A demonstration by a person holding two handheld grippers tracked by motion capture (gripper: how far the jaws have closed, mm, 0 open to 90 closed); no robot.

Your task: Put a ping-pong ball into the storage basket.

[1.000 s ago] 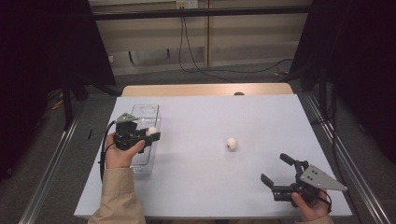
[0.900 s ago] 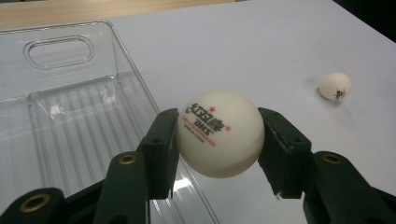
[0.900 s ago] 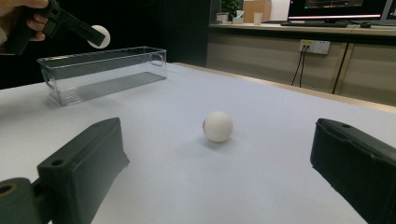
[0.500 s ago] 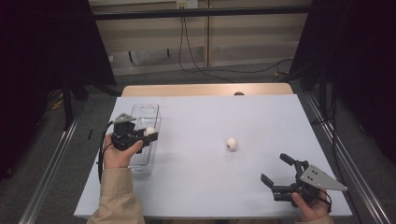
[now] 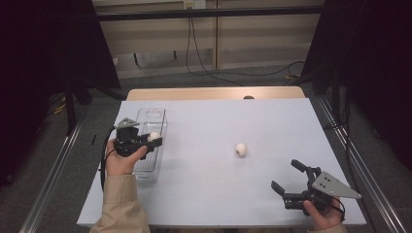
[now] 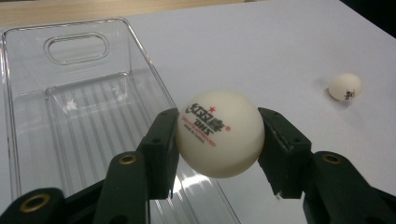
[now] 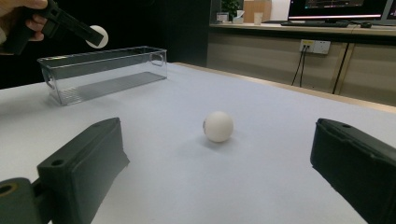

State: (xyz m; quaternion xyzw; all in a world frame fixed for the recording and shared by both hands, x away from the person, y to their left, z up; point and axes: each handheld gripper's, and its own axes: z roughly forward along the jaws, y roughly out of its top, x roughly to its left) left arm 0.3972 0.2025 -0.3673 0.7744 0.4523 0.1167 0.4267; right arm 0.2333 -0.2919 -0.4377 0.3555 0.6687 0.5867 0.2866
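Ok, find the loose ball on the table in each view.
High view: loose ball right of centre on the table.
Left gripper view: far right, beyond the held ball.
Right gripper view: centre, ahead of the open fingers.
Shared landmark: clear bin.

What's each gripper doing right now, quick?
Left gripper: closed on a white ball, above the clear bin.
Right gripper: open, holding nothing, facing the other ball.

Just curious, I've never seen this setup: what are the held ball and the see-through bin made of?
The held ball looks like matte white plastic, a table-tennis ball: smooth, with printed red lettering. The bin seems clear hard plastic: glossy, ribbed floor, table visible through it.
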